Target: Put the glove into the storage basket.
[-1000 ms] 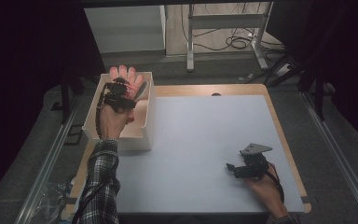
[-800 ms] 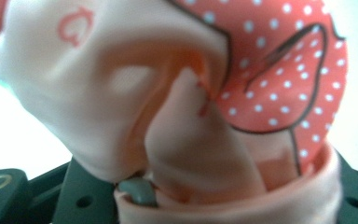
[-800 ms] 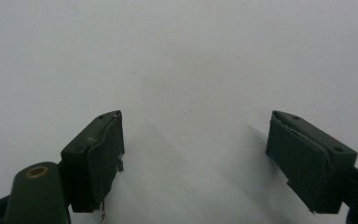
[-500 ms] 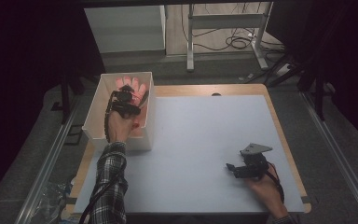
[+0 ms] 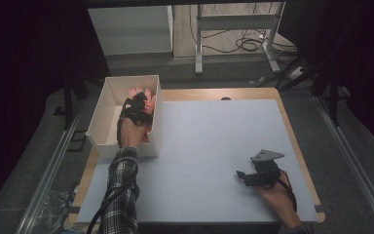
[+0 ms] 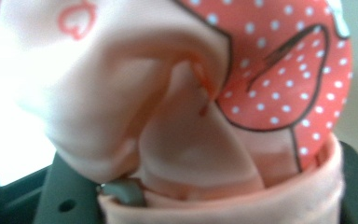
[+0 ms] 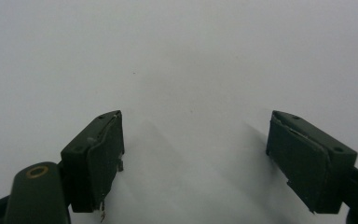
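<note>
A pink cloth [image 5: 144, 93] with a red white-dotted patch [image 6: 279, 60] lies inside the white box [image 5: 102, 114] at the table's left edge. My left gripper [image 5: 140, 101] reaches down into that box. Its jaws have just been opening, and the cloth [image 6: 168, 102] bunches loosely between them, close to the lens. My right gripper [image 5: 244, 175] rests low over the white table mat [image 5: 214, 136] near the front right. It is open, with only bare mat between its jaws [image 7: 196, 144].
The box stands against the mat's left border, its right wall [image 5: 157, 117] next to my left hand. A wooden table edge [image 5: 299, 146] frames the mat. Behind the table are a white cabinet [image 5: 131, 29] and a metal frame [image 5: 233, 24] with cables.
My left hand has sunk lower into the white box with the pink cloth, which now sits down between the walls. The right gripper has kept still.
</note>
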{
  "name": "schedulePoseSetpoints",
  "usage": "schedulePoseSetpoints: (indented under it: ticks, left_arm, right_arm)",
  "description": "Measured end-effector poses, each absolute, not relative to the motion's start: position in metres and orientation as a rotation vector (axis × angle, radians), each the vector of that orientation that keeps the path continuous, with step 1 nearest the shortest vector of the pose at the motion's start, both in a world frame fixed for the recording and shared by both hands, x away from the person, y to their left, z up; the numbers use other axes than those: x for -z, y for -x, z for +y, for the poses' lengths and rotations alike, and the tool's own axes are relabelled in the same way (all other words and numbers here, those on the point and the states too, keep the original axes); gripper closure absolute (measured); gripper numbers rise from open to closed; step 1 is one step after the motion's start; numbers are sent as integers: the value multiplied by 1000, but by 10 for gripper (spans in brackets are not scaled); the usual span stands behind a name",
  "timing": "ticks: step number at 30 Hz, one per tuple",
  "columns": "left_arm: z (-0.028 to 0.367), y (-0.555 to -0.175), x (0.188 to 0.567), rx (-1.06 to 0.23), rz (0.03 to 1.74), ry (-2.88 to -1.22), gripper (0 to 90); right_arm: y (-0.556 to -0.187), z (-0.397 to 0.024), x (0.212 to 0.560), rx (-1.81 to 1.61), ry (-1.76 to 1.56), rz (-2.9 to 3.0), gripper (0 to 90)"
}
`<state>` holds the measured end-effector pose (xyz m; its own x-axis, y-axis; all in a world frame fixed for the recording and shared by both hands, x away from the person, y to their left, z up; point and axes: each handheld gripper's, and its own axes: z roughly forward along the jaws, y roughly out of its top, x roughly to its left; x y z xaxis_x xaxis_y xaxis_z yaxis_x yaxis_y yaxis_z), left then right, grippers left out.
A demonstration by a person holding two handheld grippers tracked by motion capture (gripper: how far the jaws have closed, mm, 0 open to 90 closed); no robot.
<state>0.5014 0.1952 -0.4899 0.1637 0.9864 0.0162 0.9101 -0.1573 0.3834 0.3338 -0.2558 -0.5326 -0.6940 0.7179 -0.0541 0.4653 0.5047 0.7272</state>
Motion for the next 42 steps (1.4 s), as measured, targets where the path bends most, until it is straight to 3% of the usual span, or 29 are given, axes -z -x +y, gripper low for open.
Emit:
schedulePoseSetpoints:
  ticks: [7,13,42]
  left_arm:
    - [194,-504,494,-364,1834,-2214,210]
    - [200,-503,487,-356,1846,-2166,110]
    - [207,-484,446,-430,1716,-2071,44]
  right_arm:
    - [-334,-256,533,-1005,-985,2402,193]
    - [-334,-256,533,-1005,-985,2402,193]
    - [-334,-256,533,-1004,-985,2402,193]
